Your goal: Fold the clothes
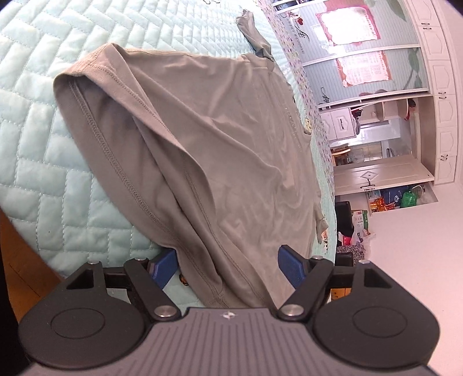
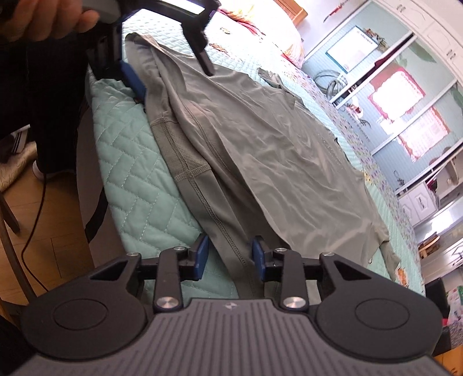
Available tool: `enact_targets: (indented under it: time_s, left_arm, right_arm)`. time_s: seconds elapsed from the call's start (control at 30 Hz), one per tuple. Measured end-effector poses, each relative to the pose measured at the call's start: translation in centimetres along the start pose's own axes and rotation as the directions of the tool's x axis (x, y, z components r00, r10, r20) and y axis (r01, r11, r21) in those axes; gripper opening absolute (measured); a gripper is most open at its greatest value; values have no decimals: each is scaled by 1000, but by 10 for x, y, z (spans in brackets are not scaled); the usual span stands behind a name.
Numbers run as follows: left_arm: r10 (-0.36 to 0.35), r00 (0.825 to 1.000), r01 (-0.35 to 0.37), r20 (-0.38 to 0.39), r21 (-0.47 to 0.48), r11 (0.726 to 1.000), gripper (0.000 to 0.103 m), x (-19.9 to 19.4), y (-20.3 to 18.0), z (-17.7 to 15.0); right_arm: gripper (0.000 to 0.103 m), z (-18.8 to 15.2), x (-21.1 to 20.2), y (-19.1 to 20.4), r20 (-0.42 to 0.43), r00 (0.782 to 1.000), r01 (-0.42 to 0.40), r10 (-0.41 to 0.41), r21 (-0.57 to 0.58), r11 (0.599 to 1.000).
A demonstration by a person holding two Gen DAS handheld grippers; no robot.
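A grey-green T-shirt point(image 1: 220, 138) lies spread on a mint quilted bed cover point(image 1: 43, 144), its stitched hem toward me. In the left wrist view my left gripper point(image 1: 227, 266) stands open, its blue pads point(image 1: 289, 267) wide apart on either side of a bunched hem corner. The right wrist view shows that same left gripper point(image 2: 173, 81) at the top left, held by a hand point(image 2: 43, 17), straddling the far hem corner. My right gripper point(image 2: 230, 256) has its blue pads point(image 2: 202, 254) closer together around the near hem strip of the T-shirt point(image 2: 260, 138); small gaps show beside the cloth.
The bed edge point(image 2: 115, 202) drops to a wooden floor point(image 2: 43, 231) on the left, where a black cable hangs. White cupboards point(image 1: 442, 115) and a decorated wall stand beyond the bed. A floral bedspread border point(image 2: 361, 138) runs along the far side.
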State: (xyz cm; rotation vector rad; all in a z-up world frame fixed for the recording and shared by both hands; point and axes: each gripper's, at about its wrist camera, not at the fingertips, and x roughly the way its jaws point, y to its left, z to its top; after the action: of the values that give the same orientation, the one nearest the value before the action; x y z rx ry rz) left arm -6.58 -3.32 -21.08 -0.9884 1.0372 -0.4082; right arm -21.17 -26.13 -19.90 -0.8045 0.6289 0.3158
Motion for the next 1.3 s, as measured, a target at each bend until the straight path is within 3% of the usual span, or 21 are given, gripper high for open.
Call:
enact_targets:
  time_s: [0.13, 0.2, 0.23, 0.27, 0.37, 0.5, 0.63, 0.73, 0.9, 1.1, 1.17, 1.3]
  left_arm:
    - [25, 1000, -25, -7, 28, 999, 56, -3, 0, 2]
    - [43, 999, -41, -19, 65, 997, 32, -4, -2, 2]
    - [51, 998, -48, -29, 88, 995, 8, -4, -3, 2]
    - [50, 998, -47, -37, 100, 994, 6, -3, -3, 2]
    - [38, 999, -34, -30, 135, 990, 4, -4, -8, -2]
    - [-4, 1000, 6, -17, 110, 994, 2, -9, -8, 0]
    - [-62, 998, 61, 6, 89, 994, 2, -16, -17, 3]
    - [-58, 998, 58, -2, 67, 996, 2, -17, -14, 2]
    - [-49, 999, 49, -10, 64, 997, 2, -18, -13, 2]
    - [-20, 1000, 21, -11, 66, 998, 2, -14, -14, 6]
    - [-15, 1000, 16, -18, 77, 997, 2, -12, -15, 5]
    - [33, 999, -28, -30, 157, 987, 1, -11, -21, 2]
  right_arm:
    - [35, -2, -4, 2, 7, 1000, -3, 3, -8, 1000]
    - [35, -2, -6, 2, 5, 1000, -6, 6, -14, 1000]
    - [35, -2, -7, 1, 3, 1000, -9, 9, -14, 1000]
    - [35, -2, -7, 1, 0, 1000, -13, 13, -13, 1000]
    - [35, -2, -7, 1, -10, 1000, -17, 17, -14, 1000]
    - [35, -1, -5, 3, -6, 1000, 6, -7, -36, 999]
    - [41, 1, -5, 11, 29, 999, 30, -28, -82, 996]
    - [52, 3, -1, 15, 53, 996, 83, -78, -103, 991]
    - [49, 5, 4, 18, 80, 988, 138, -131, -92, 986]
    - [25, 3, -1, 19, 96, 989, 120, -110, -108, 987]
    - [6, 3, -3, 15, 86, 992, 103, -95, -95, 990]
    - [0, 9, -1, 1, 33, 999, 11, -11, -11, 1000]
